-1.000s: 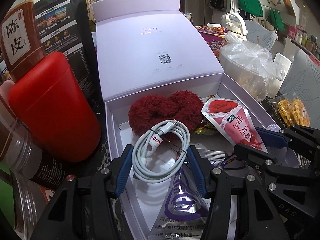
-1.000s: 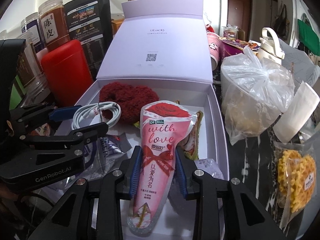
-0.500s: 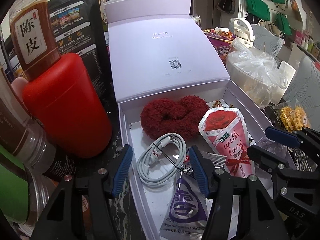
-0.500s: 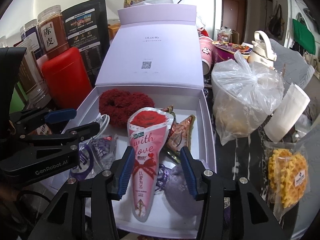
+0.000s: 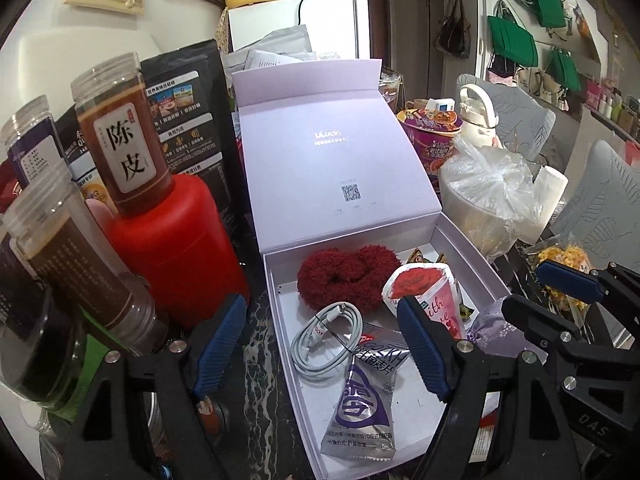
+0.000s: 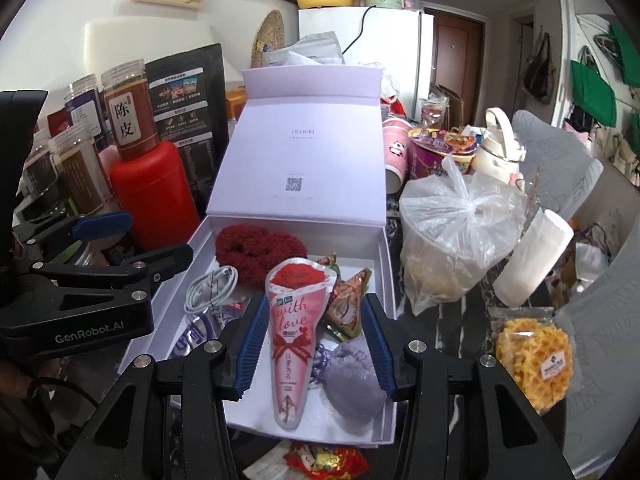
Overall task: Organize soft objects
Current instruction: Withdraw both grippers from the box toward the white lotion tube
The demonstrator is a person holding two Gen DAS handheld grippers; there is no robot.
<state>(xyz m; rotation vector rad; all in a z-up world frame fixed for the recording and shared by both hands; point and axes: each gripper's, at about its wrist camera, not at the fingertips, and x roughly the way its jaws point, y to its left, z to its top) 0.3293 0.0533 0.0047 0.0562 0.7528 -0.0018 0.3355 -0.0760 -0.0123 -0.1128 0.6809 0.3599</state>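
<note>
Pink pouch lies in box between right fingers, untouched.

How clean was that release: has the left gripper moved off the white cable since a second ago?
Yes. The left gripper, jaws opening, has drawn back and up from the box; the white cable lies loose inside.

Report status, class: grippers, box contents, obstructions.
Left hand-held gripper opening, empty. Right hand-held gripper open, empty. Pink pouch and white cable in box. Nothing obstructing.

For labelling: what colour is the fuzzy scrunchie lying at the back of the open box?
Dark red fuzzy scrunchie; the left wrist view shows it best.
</note>
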